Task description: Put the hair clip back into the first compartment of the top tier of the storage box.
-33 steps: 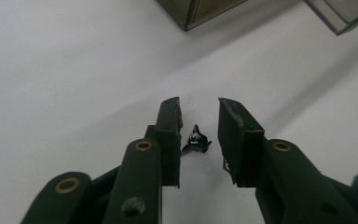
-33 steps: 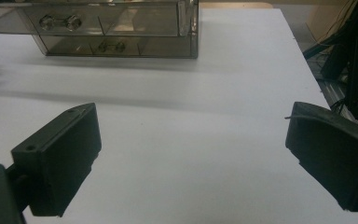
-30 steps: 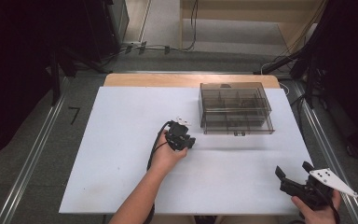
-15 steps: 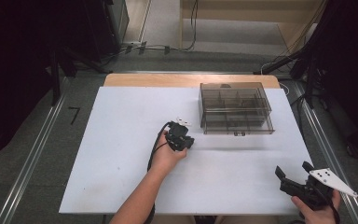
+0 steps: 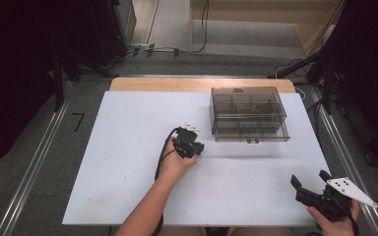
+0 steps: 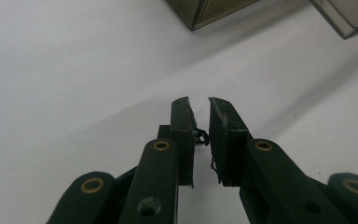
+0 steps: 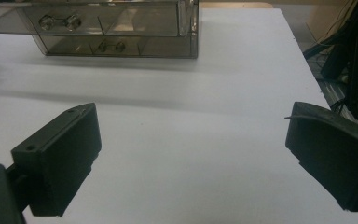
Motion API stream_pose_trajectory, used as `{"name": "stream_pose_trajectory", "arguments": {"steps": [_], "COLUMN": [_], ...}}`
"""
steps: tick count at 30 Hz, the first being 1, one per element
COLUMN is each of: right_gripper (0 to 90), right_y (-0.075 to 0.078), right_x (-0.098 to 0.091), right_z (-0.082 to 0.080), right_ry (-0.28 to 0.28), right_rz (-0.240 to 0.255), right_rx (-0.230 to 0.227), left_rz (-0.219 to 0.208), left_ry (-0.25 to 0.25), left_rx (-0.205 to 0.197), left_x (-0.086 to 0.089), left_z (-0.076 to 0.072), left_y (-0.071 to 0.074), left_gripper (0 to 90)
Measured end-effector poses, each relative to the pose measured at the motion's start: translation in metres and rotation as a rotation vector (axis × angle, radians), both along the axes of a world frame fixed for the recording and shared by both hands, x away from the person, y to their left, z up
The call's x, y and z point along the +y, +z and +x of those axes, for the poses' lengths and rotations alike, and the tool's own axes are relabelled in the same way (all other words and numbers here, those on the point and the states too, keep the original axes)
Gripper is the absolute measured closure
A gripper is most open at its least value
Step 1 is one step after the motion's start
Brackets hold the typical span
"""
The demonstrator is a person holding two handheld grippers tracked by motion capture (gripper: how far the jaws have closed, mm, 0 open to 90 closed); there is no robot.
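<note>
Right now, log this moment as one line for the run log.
left gripper: nearly shut, empty, near drawer box | right gripper: open, empty, table's near right corner | drawers: shut

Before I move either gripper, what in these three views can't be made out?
- Contents of the smoky transparent plastic drawer box: high view too small; tinted walls obscure them.
- Same box in the left gripper view: cut off by the top edge, corners only.
- Its upper part in the right gripper view: cropped by the top edge.
- Left gripper: jaws nearly closed, a tiny dark scrap between them, too small to identify.
- Right gripper: rear cut off at the high view's bottom edge.
</note>
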State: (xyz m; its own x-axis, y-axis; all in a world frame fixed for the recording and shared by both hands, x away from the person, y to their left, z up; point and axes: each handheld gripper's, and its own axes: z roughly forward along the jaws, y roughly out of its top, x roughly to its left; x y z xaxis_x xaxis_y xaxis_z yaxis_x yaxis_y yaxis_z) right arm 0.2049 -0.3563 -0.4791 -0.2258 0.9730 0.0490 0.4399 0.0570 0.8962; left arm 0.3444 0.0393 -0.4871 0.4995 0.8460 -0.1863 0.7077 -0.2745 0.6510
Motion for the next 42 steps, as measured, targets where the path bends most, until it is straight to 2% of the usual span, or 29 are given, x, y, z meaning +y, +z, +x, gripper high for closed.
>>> {"name": "stream_pose_trajectory", "arguments": {"steps": [25, 42], "right_gripper": [1.8, 1.8], "right_y": [0.000, -0.002], "right_x": [0.000, -0.002], "right_z": [0.000, 0.002], "right_ry": [0.000, -0.008], "right_rz": [0.000, 0.011], "right_rx": [-0.001, 0.008], "left_rz": [-0.132, -0.185], "left_ry": [0.074, 0.086], "left_rx": [-0.070, -0.116], "left_x": [0.008, 0.008], "left_z": [0.000, 0.002], "left_y": [0.014, 0.034], "left_gripper": [80.3, 80.4]}}
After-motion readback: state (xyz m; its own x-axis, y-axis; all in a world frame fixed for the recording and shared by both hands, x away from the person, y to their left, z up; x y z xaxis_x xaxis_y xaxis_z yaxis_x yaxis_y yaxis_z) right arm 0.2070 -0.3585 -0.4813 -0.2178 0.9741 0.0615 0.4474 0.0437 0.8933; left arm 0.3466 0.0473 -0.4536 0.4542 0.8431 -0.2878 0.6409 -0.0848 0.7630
